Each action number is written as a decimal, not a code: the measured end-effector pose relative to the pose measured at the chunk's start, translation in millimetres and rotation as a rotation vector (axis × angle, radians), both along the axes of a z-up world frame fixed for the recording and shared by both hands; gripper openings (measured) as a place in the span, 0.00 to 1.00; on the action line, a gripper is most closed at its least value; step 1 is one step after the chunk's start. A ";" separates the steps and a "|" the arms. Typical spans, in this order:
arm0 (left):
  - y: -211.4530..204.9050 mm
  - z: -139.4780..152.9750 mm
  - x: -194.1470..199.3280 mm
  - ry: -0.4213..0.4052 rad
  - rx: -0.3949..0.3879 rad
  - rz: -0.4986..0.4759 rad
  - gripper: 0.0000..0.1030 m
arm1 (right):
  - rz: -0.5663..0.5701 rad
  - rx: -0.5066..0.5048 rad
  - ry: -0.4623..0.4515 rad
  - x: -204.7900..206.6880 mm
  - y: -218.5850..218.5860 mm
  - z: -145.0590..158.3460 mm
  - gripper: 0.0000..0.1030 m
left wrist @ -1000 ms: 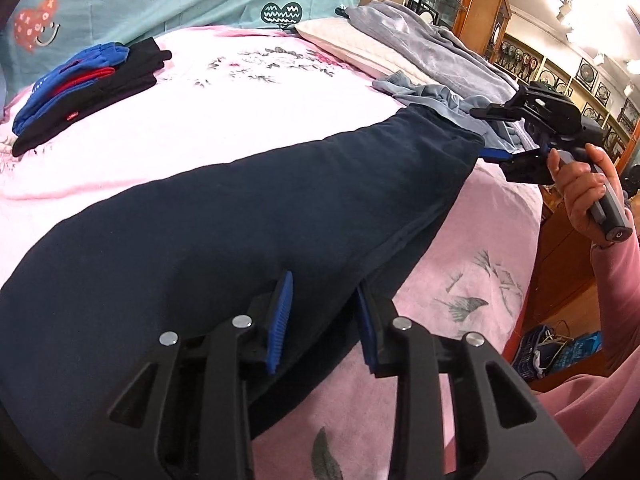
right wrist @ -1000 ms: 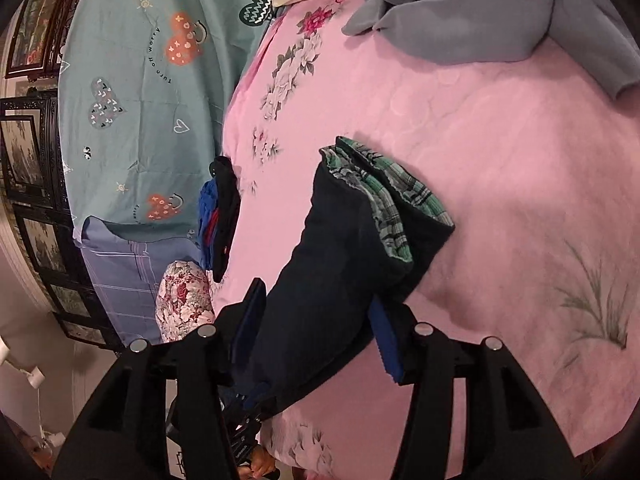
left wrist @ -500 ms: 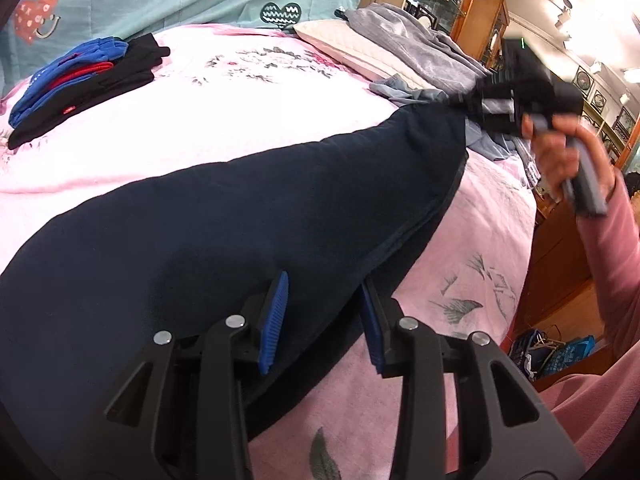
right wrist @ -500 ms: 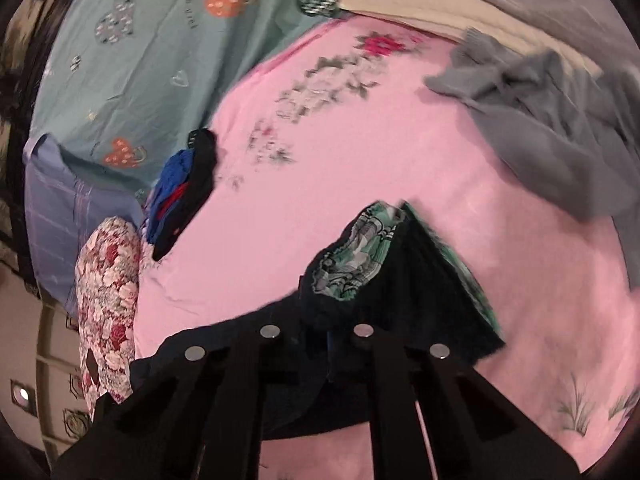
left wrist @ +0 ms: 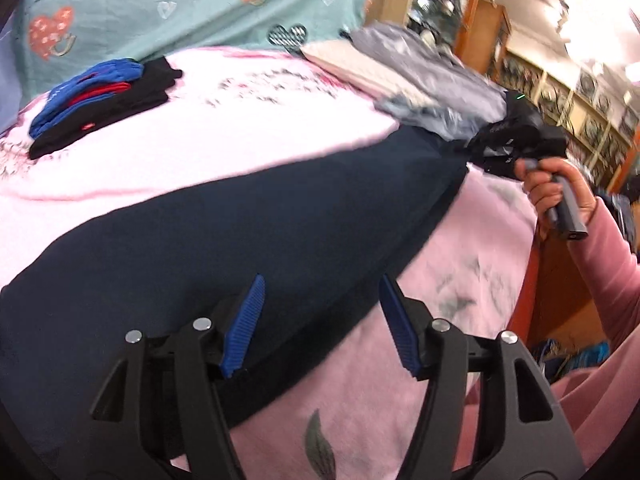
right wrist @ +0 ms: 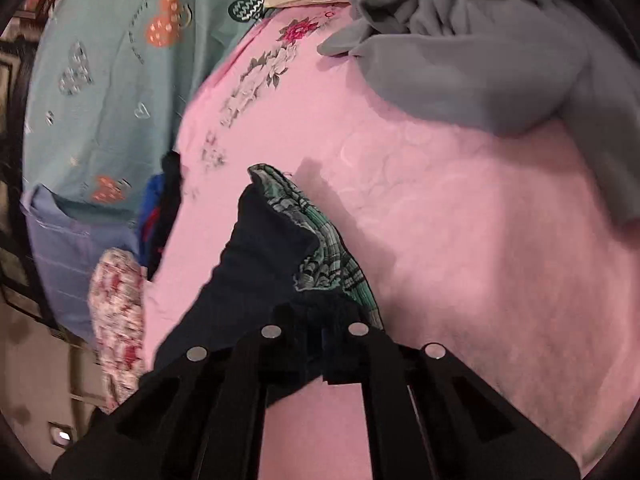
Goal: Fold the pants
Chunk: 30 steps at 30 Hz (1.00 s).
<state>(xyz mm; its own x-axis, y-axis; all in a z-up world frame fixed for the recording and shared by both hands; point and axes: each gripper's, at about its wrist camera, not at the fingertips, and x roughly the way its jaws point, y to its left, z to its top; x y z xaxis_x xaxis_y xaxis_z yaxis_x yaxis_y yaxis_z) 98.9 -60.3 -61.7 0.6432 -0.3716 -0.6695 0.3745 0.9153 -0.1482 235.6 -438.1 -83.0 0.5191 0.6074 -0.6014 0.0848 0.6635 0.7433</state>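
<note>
Dark navy pants (left wrist: 224, 240) lie stretched across the pink bedspread (left wrist: 240, 128). My left gripper (left wrist: 320, 320) stands open over the near edge of the pants, its blue pads (left wrist: 244, 320) spread apart and nothing between them. At the far end a hand holds my right gripper (left wrist: 476, 148) shut on the waistband. In the right wrist view the right gripper (right wrist: 320, 344) is clamped on the navy cloth, and the pants (right wrist: 256, 256) rise ahead of it with the green plaid lining (right wrist: 332, 252) showing.
A folded stack of black, blue and red clothes (left wrist: 100, 100) sits at the far left of the bed. Grey garments (right wrist: 480, 60) and a cream pillow (left wrist: 360, 68) lie at the head end. Wooden cabinets (left wrist: 480, 28) stand past the bed's right edge.
The right gripper closed on the waistband and lifted it, bunching the end of the pants. The left gripper's jaws spread wider and it shifted slightly along the pants' near edge.
</note>
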 end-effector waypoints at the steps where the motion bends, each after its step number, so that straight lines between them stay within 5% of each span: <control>1: -3.0 -3.1 0.2 0.009 0.024 -0.010 0.60 | 0.007 -0.002 -0.003 -1.4 -0.6 2.2 0.05; 5: -1.7 -2.9 -0.7 0.009 0.018 -0.021 0.63 | 0.026 -0.105 -0.033 -2.2 11.0 19.4 0.05; 8: 3.0 0.1 -5.0 -0.004 0.003 -0.009 0.65 | 0.038 -0.077 -0.071 -5.4 12.2 30.8 0.06; 11: 6.3 -5.7 -6.6 0.011 -0.004 -0.010 0.70 | 0.016 -0.223 0.000 -3.8 9.3 25.0 0.26; 13: 6.0 -7.7 -8.7 0.004 0.007 -0.012 0.70 | -0.048 -0.126 0.039 -8.8 -7.3 19.4 0.29; 15: 7.0 -2.0 -14.1 -0.006 0.011 -0.037 0.70 | -0.142 -0.185 0.101 -18.6 -19.3 24.5 0.41; 18: 21.9 12.7 -22.5 -0.031 -0.024 -0.047 0.73 | -0.177 -0.305 -0.034 -38.2 -2.7 56.9 0.41; 20: 43.2 27.0 -30.4 -0.078 -0.011 -0.008 0.77 | -0.017 -0.400 -0.192 -46.1 47.3 83.3 0.41; 23: 84.5 41.1 -34.6 -0.107 0.022 0.103 0.80 | 0.390 -0.472 -0.412 -62.5 146.3 101.6 0.41; 26: 116.2 44.3 -39.1 -0.107 0.063 0.189 0.80 | 0.781 -0.563 -0.583 -94.5 241.6 93.2 0.41; 30: 139.3 47.9 -59.3 -0.114 0.108 0.225 0.80 | 1.139 -0.684 -0.748 -130.8 312.6 70.8 0.38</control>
<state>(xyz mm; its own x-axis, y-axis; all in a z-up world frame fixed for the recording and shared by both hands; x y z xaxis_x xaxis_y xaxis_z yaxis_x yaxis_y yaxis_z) 39.6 79.1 -13.8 0.7753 -0.1407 -0.6157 0.1682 0.9857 -0.0134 104.8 -125.6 -12.2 0.2852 0.6043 -0.7440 -0.9374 0.3376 -0.0852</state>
